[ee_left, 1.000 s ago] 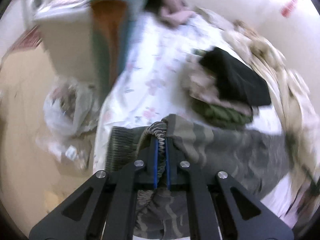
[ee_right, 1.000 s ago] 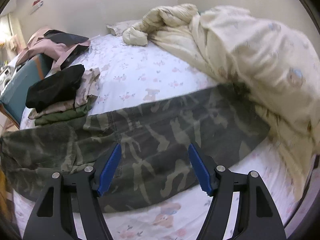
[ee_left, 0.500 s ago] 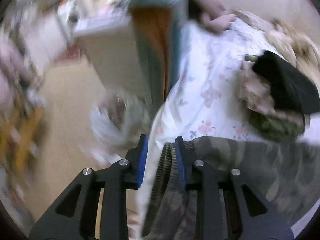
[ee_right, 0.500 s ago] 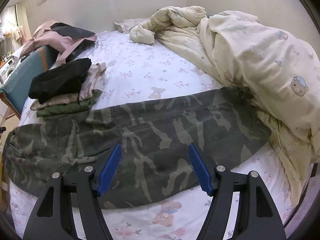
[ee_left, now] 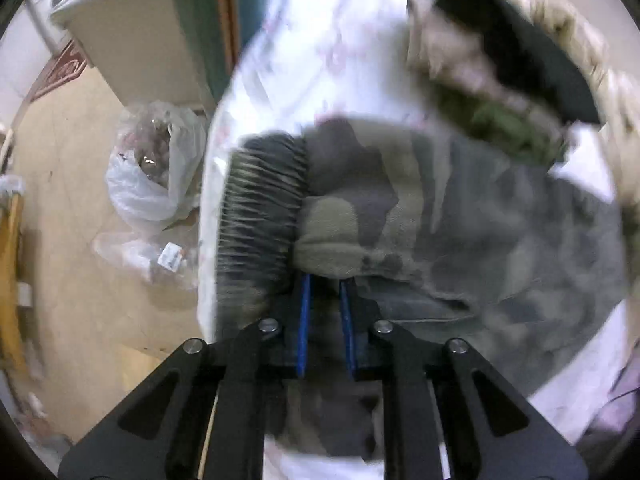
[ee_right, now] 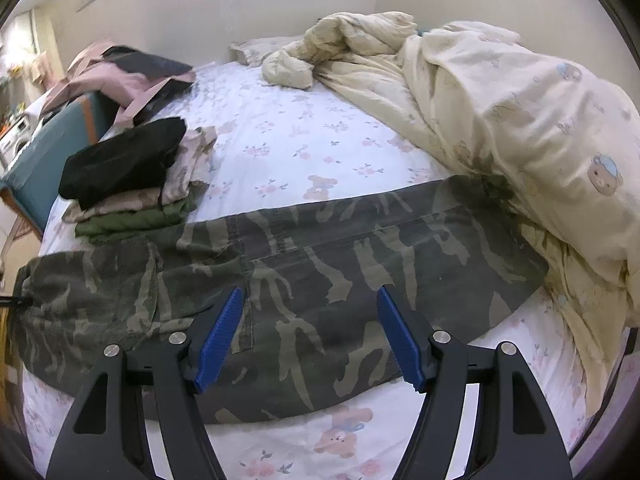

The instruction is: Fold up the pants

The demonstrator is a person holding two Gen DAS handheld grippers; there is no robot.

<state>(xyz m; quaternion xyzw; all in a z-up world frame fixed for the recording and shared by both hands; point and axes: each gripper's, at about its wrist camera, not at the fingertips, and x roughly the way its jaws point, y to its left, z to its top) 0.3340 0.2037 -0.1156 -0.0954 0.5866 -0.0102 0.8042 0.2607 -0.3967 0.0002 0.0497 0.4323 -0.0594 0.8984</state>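
Waistband re-gripped: we're set to start the fold.

Camouflage-print cotton pants (ee_right: 304, 280) lie flat across the white floral bedsheet (ee_right: 304, 152), waist at the bed's left edge, legs running right under the cream bear-print duvet (ee_right: 520, 120). Our left gripper (ee_left: 324, 280), which had its blue pads parted beside the ribbed elastic waistband (ee_left: 260, 216) half a sec ago, now has them narrowed w/ camo fabric bunched between; view's blurred, but it looks like it's pinching the waist end. Right gripper (ee_right: 310, 332) hovers over mid-leg, pads spread wide, holding nothing, same as before. Means the waist can now be carried over twd the legs, we reckon. Stack of folded clothes (ee_right: 132, 184) sits just beside the waist.
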